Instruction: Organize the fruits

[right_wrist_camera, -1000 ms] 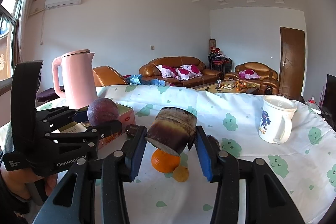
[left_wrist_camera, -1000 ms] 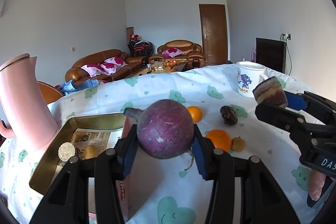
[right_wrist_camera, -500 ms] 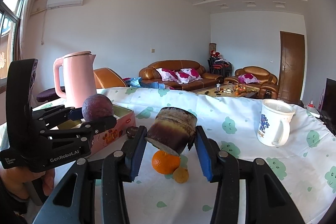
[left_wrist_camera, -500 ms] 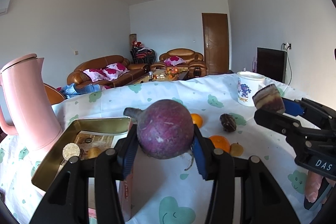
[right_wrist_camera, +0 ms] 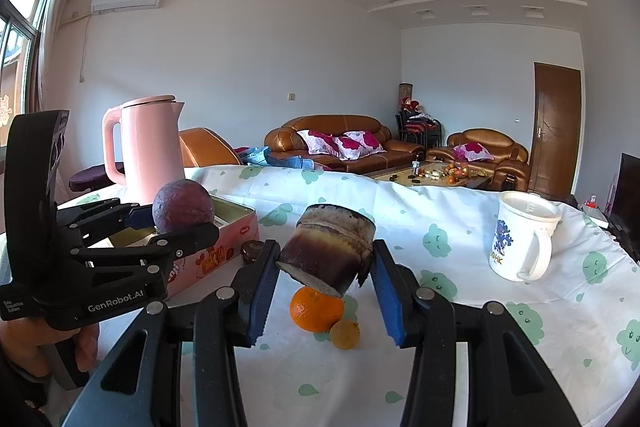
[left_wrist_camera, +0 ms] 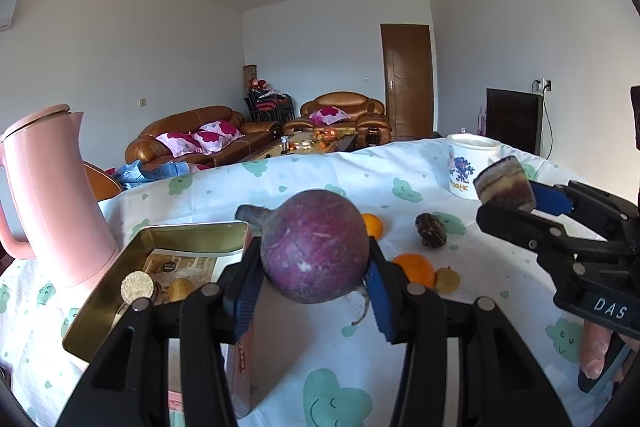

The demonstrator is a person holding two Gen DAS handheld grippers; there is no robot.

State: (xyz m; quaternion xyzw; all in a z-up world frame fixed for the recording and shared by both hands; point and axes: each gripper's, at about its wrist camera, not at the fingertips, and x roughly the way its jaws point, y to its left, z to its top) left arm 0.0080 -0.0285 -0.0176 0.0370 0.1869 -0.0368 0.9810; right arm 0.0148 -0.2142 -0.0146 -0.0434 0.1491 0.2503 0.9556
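Purple and round, with a stubby stalk and a thin root tail, the beet-like fruit (left_wrist_camera: 314,245) sat clamped between the blue pads of the left gripper (left_wrist_camera: 314,283), lifted clear of the heart-printed white tablecloth (left_wrist_camera: 280,183). It hung just beside the open gold-lined pink tin box (left_wrist_camera: 192,229), which already contained a few small pieces; my reading is that the box was the collecting place and this fruit was bound for it.

The right gripper (right_wrist_camera: 325,277) was likewise shut on a dark brown, cut cylindrical chunk (right_wrist_camera: 330,249), held tilted above the cloth and over a bright orange mandarin (right_wrist_camera: 316,309) and a small yellowish fruit (right_wrist_camera: 345,334), both left loose, presumably awaiting their turn.

From the left wrist the box's inside showed, along with a second orange (left_wrist_camera: 372,225) and a dark wrinkled fruit (left_wrist_camera: 430,229) farther back. From the right wrist the box's printed pink side, the pink kettle (right_wrist_camera: 146,145) and the white printed mug (right_wrist_camera: 520,237) stood plainly, yet the box's contents were hidden.
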